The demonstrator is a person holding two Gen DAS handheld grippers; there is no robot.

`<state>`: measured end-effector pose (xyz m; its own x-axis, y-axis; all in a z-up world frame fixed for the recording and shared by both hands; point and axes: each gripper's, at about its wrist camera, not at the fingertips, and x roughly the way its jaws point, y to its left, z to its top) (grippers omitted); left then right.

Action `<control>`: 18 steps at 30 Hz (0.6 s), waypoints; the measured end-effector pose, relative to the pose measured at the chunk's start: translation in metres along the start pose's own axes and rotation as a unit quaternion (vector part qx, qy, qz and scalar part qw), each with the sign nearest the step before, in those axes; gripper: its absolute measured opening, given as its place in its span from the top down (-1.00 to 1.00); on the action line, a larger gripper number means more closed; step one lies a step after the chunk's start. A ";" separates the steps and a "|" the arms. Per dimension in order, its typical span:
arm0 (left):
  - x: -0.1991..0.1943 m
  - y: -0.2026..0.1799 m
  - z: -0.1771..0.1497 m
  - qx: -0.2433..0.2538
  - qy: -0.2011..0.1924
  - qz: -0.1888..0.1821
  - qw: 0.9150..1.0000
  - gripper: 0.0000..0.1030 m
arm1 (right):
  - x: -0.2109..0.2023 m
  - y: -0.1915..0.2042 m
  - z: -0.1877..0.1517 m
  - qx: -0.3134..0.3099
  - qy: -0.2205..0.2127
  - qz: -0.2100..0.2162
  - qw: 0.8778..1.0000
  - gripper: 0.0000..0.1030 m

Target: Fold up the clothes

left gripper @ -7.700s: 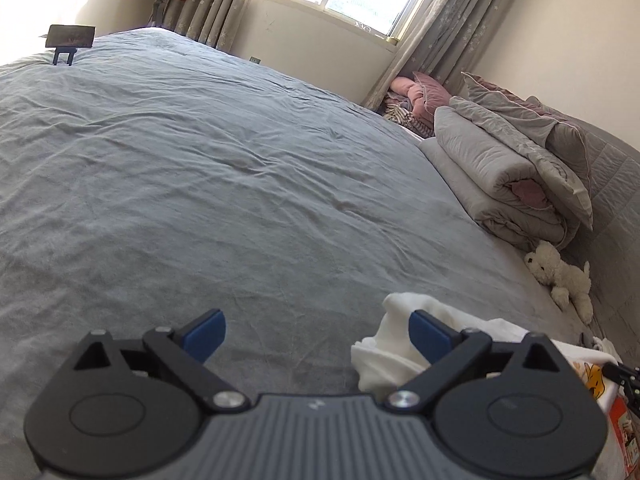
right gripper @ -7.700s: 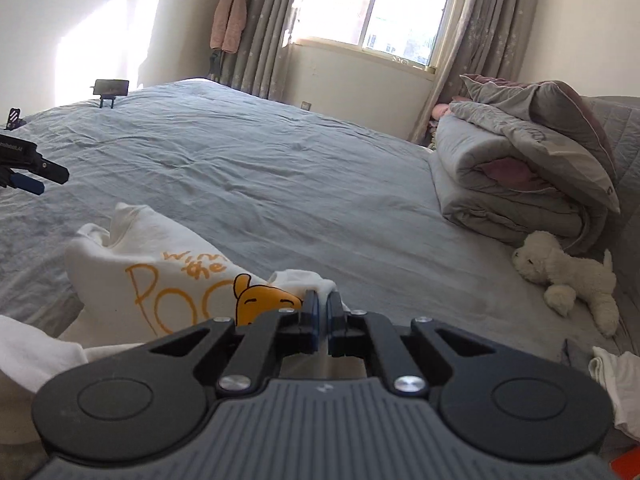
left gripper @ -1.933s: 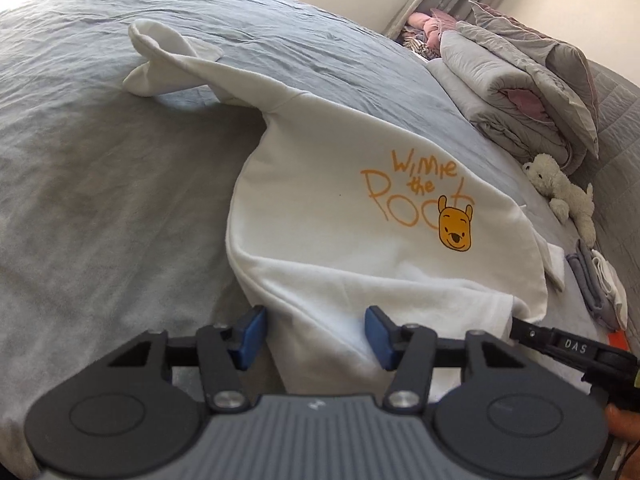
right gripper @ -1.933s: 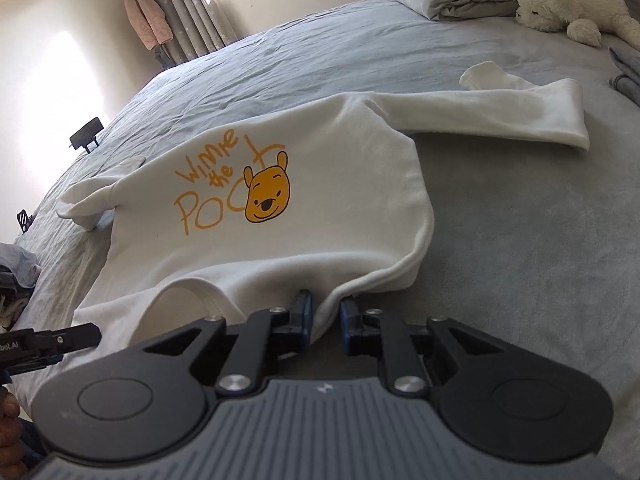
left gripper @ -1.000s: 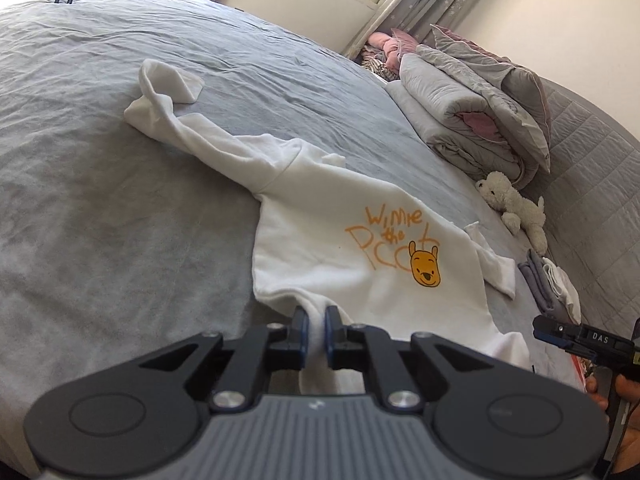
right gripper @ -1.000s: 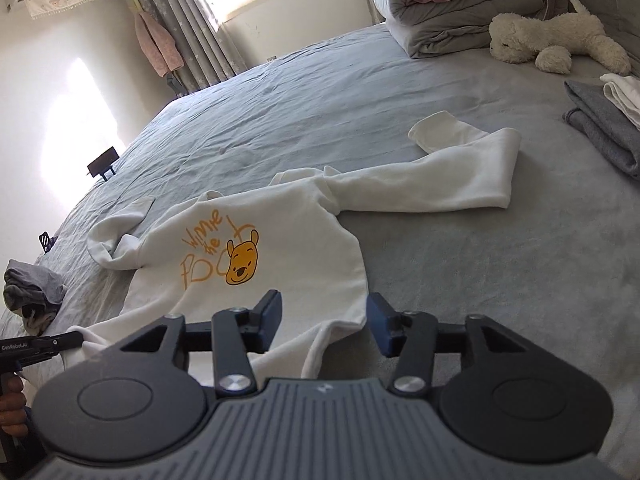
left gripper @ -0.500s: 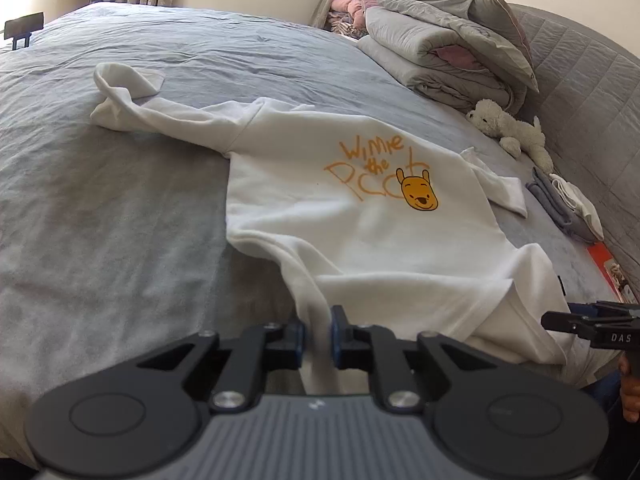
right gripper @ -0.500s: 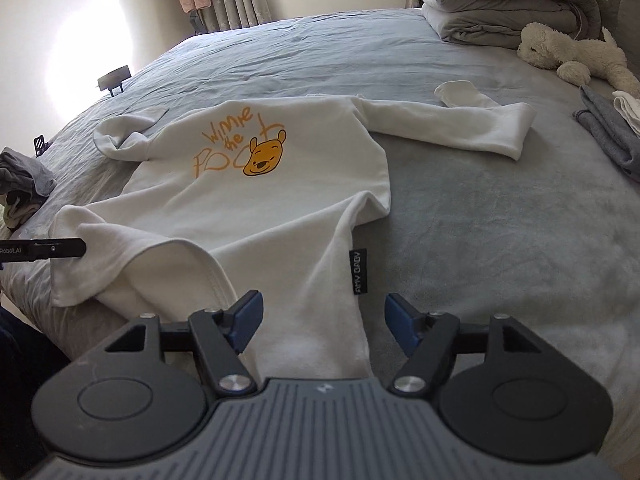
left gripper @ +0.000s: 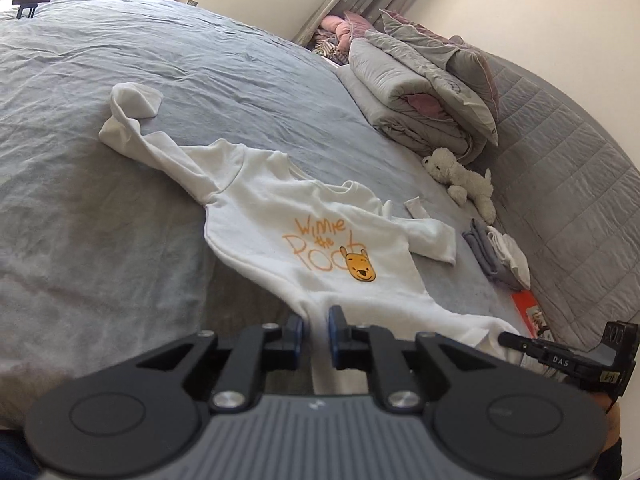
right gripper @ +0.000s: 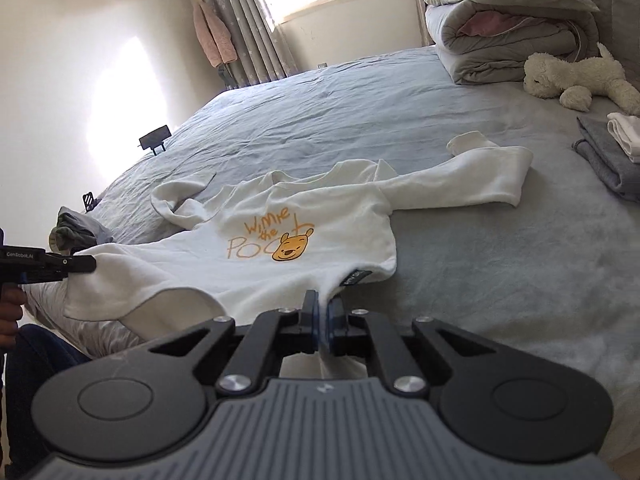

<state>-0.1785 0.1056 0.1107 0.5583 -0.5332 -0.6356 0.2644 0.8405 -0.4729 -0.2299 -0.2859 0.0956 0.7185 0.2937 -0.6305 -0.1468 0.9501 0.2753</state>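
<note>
Sweatshirt [left gripper: 304, 240] hem fabric is sitting pinched in both claws: the left claw [left gripper: 316, 330] is clamping one hem corner, the right claw [right gripper: 323, 316] is squeezing the other corner beside the black label [right gripper: 354, 276], each with cloth filling the narrow gap. Holding both corners is likely pulling the body taut and flat for folding. Outward from the claws, the white garment is lying print-up near the bed's [left gripper: 120, 240] near edge, hem toward the person, collar pointing toward the far edge. Its sleeves are stretching sideways, one toward the folded clothes [right gripper: 608, 152] at the headboard side, both cuffs doubled back.
</note>
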 end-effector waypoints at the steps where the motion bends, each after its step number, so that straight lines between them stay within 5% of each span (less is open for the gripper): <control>1: 0.002 0.002 -0.002 0.005 0.011 0.010 1.000 0.55 | 0.007 -0.001 -0.005 -0.005 0.018 -0.009 1.000 0.89; 6: 0.001 0.011 -0.008 0.015 0.037 0.036 0.999 0.32 | 0.019 0.005 -0.021 -0.045 0.052 -0.011 0.998 0.88; 9: -0.011 0.010 -0.001 0.023 0.020 0.036 0.999 -0.13 | 0.012 0.007 -0.012 -0.053 0.033 -0.008 0.998 0.78; 15: -0.011 0.004 0.032 0.036 -0.019 0.071 0.997 -0.52 | 0.002 0.002 0.018 -0.047 -0.015 -0.007 0.999 0.63; 18: 0.004 0.002 0.039 0.040 -0.023 0.084 0.995 -0.63 | 0.005 0.004 0.023 -0.046 -0.031 -0.012 0.998 0.01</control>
<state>-0.1451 0.1090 0.1313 0.6346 -0.3817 -0.6720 0.2261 0.9232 -0.3109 -0.2116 -0.2833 0.1099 0.7623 0.2665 -0.5898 -0.1887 0.9632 0.1912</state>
